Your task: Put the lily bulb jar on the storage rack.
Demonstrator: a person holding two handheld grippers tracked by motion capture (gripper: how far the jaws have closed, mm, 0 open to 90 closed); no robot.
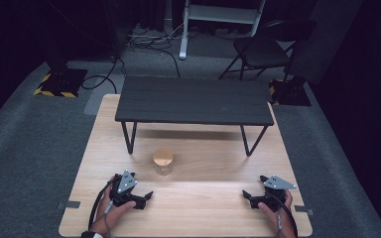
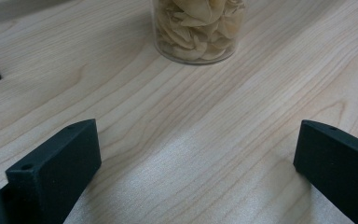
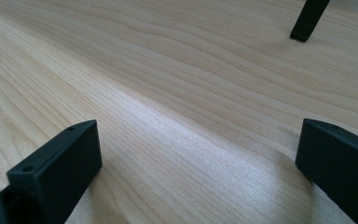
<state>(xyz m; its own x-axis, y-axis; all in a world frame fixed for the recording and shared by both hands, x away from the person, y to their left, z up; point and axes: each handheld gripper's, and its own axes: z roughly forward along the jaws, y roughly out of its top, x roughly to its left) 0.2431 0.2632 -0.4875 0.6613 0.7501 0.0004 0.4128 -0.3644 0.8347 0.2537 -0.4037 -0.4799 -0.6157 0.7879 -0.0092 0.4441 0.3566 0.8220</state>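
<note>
A small clear jar (image 1: 163, 162) with a round wooden lid stands on the light wooden table (image 1: 203, 198), in front of the black shelf. In the left gripper view the jar (image 2: 198, 30) holds pale dried slices and sits just ahead of the jaws. My left gripper (image 1: 147, 198) rests on the table near the front left, open and empty, with the jaws (image 2: 196, 172) set wide apart. At the front right my right gripper (image 1: 245, 197) lies on the table, also open with bare wood between its jaws (image 3: 198, 172).
A low black slatted shelf (image 1: 194, 100) on thin metal legs spans the far half of the table; one leg (image 3: 309, 19) appears in the right gripper view. Beyond the table are a folding chair (image 1: 263, 49), cables and a grey carpet floor.
</note>
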